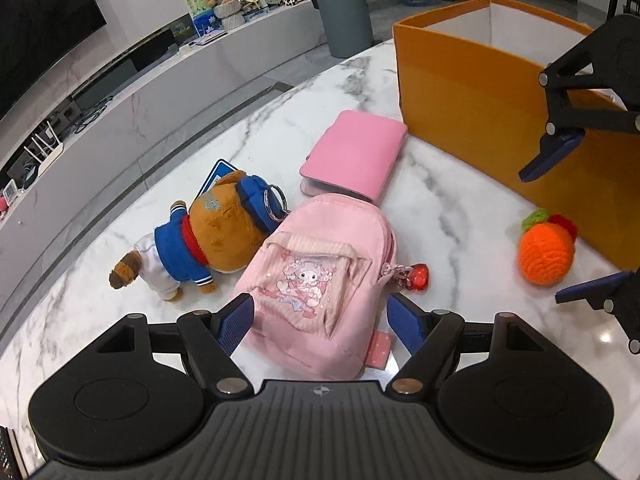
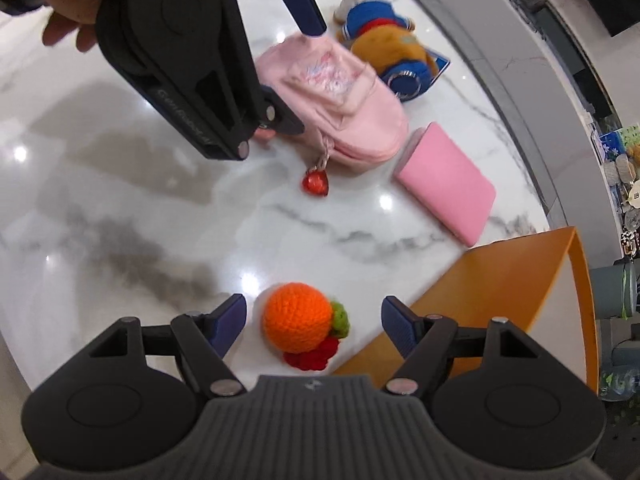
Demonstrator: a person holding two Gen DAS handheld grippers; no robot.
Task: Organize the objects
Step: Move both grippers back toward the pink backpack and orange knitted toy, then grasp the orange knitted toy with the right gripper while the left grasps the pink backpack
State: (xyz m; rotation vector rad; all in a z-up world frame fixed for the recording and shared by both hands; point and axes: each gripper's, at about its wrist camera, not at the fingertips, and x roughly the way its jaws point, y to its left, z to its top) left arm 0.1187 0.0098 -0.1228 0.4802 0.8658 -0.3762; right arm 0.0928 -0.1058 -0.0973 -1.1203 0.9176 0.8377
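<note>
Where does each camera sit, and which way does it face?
Left wrist: on the left gripper, angled down at the pink backpack between its open fingers; right gripper at the frame's right.
Right wrist: on the right gripper, angled down at the crochet orange; left gripper and a hand at the top.
Shared: backpack, orange, bear, pink wallet, orange box.

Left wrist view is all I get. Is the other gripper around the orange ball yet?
Observer: Yes. The ball sits untouched between the open fingers of the right gripper.
Operator: Who's holding my gripper?
Observer: A hand holds the left gripper by its body.
Operator: Is the box in the way?
Observer: The box stands close beside one right finger; whether they touch, I can't tell.
</note>
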